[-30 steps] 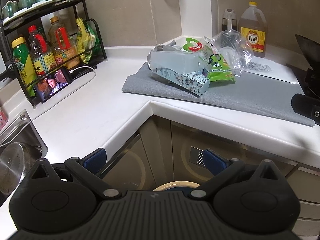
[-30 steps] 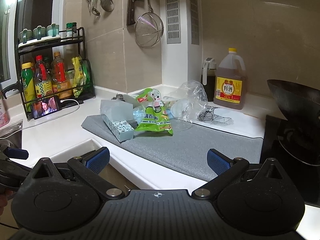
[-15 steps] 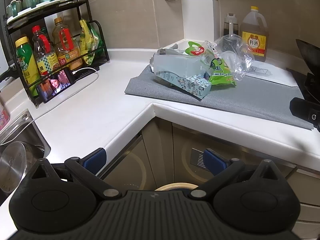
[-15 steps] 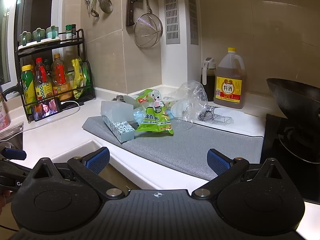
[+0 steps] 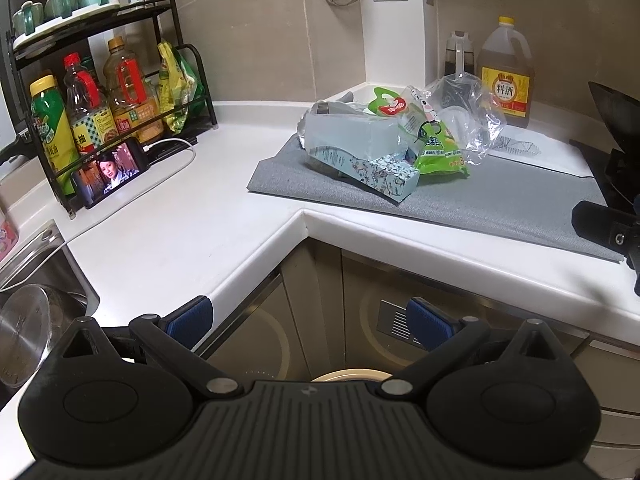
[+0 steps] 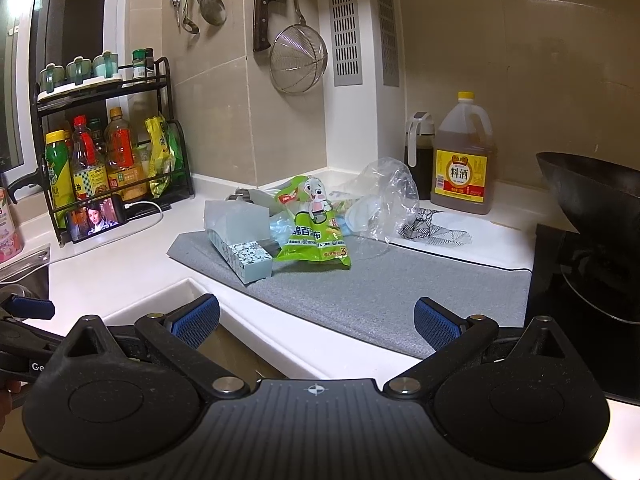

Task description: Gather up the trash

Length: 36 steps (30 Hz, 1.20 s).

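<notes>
A heap of trash lies on a grey mat (image 5: 500,196) (image 6: 360,292) on the white counter: a pale blue tissue box (image 5: 360,152) (image 6: 240,236), a green snack bag (image 5: 438,152) (image 6: 316,240) and a crumpled clear plastic bag (image 5: 468,120) (image 6: 384,204). My left gripper (image 5: 310,318) hangs open below the counter's inner corner, in front of the cabinet doors, with nothing between its fingers. My right gripper (image 6: 316,316) is open too, near the counter's front edge, short of the heap.
A black rack (image 5: 100,92) of bottles and a lit phone (image 5: 110,170) stand at the left, a sink (image 5: 36,292) with a steel pot below them. A cooking-wine jug (image 6: 464,164) stands at the back and a black wok (image 6: 592,200) at the right. A round rim (image 5: 348,376) shows under the left gripper.
The left gripper's view has drifted slightly, with the counter and heap sitting a little lower and farther right. The right gripper has barely moved. Both stay open.
</notes>
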### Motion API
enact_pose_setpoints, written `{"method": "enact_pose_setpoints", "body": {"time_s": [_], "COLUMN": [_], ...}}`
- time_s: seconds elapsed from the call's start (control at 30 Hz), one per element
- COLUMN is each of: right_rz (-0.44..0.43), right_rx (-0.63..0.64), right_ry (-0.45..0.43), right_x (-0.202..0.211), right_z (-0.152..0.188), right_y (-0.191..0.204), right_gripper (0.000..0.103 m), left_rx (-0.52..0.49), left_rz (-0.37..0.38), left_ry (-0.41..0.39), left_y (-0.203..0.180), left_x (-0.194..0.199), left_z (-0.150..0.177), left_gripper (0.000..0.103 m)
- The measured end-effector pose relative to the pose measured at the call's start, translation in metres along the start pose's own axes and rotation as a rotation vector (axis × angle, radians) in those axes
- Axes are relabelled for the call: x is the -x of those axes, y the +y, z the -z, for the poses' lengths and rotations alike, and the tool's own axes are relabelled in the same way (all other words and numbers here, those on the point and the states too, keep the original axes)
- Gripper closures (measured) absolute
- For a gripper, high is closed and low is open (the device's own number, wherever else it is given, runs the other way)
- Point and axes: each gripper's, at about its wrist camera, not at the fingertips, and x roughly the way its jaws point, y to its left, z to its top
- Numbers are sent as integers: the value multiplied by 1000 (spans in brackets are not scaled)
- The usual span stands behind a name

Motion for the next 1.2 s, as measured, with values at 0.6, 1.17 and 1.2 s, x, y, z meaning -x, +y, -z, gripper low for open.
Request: {"method": "enact_pose_setpoints", "body": {"time_s": [0.6,1.17,1.2], "right_rz": [-17,-15,-14], "right_rx": [-23,-40,-40], "right_ry": [4,-2,0], "right_x": [-3,-7,-8], "right_z": [0,-2,-1], "right_y": [-3,-8,-8], "right_gripper": [0,0,0], "left_rx": [-20,-36,-38], "left_rz": [3,-9,-9], "left_ry": [-56,-53,-50], "left_y": [0,-1,-2], "left_x": [6,7,6], "left_z": [4,3,3], "left_gripper": [0,0,0]}}
